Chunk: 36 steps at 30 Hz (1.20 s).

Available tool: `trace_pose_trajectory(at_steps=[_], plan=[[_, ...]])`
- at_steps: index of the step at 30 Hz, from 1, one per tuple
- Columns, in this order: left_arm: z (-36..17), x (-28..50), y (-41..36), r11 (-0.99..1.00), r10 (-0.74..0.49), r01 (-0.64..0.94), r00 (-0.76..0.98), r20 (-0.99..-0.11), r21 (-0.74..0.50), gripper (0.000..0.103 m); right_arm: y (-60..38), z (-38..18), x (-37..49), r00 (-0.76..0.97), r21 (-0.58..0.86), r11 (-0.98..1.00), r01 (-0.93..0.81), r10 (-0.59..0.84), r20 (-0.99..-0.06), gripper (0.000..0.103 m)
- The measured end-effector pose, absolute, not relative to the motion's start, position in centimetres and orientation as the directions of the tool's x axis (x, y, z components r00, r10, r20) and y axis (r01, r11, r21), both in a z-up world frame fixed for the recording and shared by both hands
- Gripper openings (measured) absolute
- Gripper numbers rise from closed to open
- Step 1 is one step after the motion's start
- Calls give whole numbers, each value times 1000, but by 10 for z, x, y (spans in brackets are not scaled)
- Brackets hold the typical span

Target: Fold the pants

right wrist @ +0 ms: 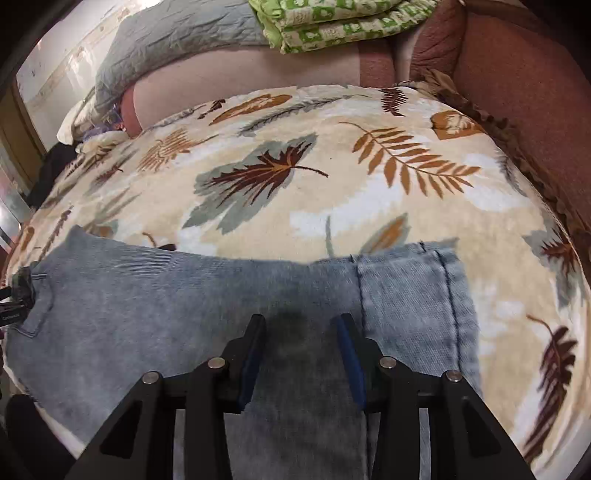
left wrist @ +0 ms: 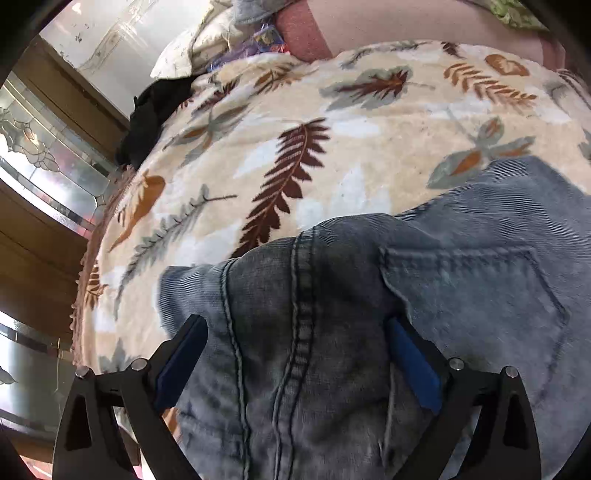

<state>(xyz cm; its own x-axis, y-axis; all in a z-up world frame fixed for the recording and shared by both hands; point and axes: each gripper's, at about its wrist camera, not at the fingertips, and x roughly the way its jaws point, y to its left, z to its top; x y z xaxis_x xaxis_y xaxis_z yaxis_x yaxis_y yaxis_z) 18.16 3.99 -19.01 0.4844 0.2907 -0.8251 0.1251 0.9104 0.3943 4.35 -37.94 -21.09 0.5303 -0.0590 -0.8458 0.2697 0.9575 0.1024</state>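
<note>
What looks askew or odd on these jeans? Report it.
Nothing is torn or spilled. The jeans lie on the leaf-print blanket; only their upper edge runs slightly uneven, with a hem overlapping at one end.

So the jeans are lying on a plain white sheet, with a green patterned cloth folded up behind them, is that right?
Not quite. The jeans lie on a cream blanket printed with brown, orange and grey leaves, not a plain white sheet; both wrist views show it. The rest holds: the right wrist view shows the green patterned cloth folded up behind.

A leaf-print blanket [right wrist: 295, 177] covers a reddish sofa [right wrist: 517, 74] beside a leaded-glass cabinet [left wrist: 44, 155]
</note>
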Motion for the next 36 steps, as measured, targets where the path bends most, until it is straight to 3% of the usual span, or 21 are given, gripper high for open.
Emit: trace_pose_trajectory(at_steps=[3, 8, 13, 27, 36], plan=[[-169, 153, 32, 898, 268, 151, 556, -787, 413, 98, -382, -200, 18, 563, 123, 953, 277, -58, -824, 44], [-161, 111, 1, 908, 156, 240, 567, -809, 343, 98, -377, -200, -25, 545, 119, 955, 272, -51, -837, 44], [-204, 99, -26, 880, 225, 266, 495, -839, 393, 98, -364, -211, -48, 526, 52, 962, 268, -100, -845, 45], [-80, 36, -63, 884, 51, 274, 749, -661, 379, 98, -354, -133, -85, 673, 94, 969, 228, -87, -735, 48], [-46, 11, -69, 897, -26, 297, 776, -631, 329, 98, -345, -109, -97, 712, 92, 973, 211, -89, -696, 49]])
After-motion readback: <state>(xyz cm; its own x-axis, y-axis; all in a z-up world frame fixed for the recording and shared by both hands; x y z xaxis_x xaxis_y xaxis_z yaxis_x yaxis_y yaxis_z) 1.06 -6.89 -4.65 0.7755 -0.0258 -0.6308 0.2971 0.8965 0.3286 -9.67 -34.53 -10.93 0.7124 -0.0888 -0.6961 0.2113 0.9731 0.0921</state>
